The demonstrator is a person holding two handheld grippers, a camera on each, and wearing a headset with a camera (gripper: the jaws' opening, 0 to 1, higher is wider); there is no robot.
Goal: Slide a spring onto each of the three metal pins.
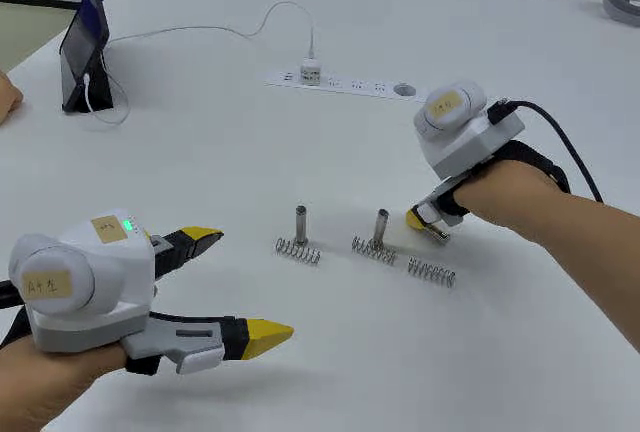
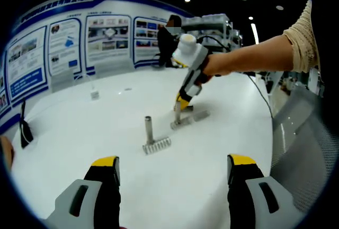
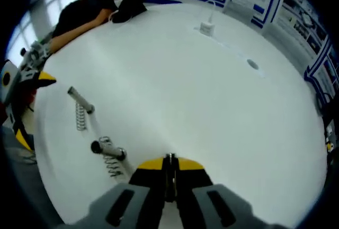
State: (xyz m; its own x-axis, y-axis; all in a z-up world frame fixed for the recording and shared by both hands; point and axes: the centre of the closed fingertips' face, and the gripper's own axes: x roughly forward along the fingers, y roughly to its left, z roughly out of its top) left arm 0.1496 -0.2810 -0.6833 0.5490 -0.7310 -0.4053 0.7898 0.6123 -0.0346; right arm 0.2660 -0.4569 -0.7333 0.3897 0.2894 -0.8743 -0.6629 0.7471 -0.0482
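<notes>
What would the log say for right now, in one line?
pins: two upright, bare | springs: three lying flat | left tool: open, hovering | right tool: shut, tip low by springs

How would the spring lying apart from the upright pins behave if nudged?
The spring lies on its side on the smooth table, so it would probably roll or skid. Its thin open coils suggest it's light and bends if pinched.

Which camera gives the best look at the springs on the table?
The head view: all three springs lie in plain sight on the table, coils distinct. The left gripper view shows one by a pin and another farther off; the right gripper view shows two, small and blurred.
</notes>
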